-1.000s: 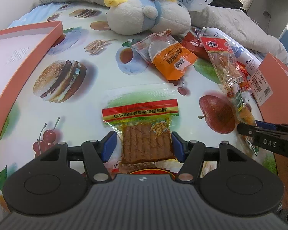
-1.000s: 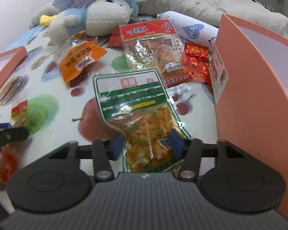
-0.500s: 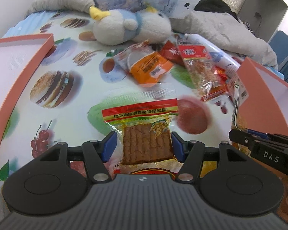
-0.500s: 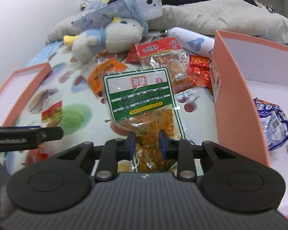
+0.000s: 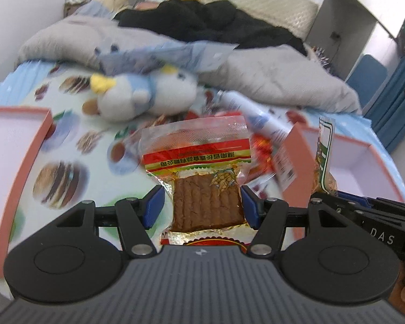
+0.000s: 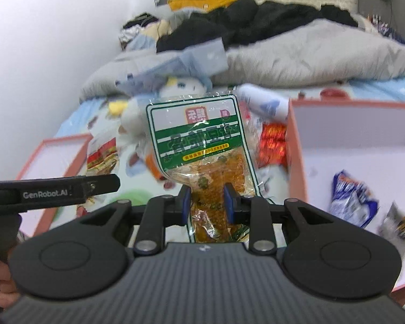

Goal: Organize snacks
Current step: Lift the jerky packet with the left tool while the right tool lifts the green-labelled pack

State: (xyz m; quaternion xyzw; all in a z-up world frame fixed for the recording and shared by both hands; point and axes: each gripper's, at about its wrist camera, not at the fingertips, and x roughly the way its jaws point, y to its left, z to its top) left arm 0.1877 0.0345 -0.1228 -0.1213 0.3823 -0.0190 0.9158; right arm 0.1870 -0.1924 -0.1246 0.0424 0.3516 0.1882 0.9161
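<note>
Two grippers lift packets clear for boxing: left gripper point(image 5: 202, 202) pinches the red-banded brown snack packet point(image 5: 199, 178); right gripper point(image 6: 206, 202) pinches the green-labelled orange snack pouch point(image 6: 202, 156).

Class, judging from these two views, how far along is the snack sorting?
Done: two packets already lie in the right box. In hand: the left claw grips a brown snack, the right claw a green snack, both lifted. Left: red packets remain on the bed, and the left box looks empty.
</note>
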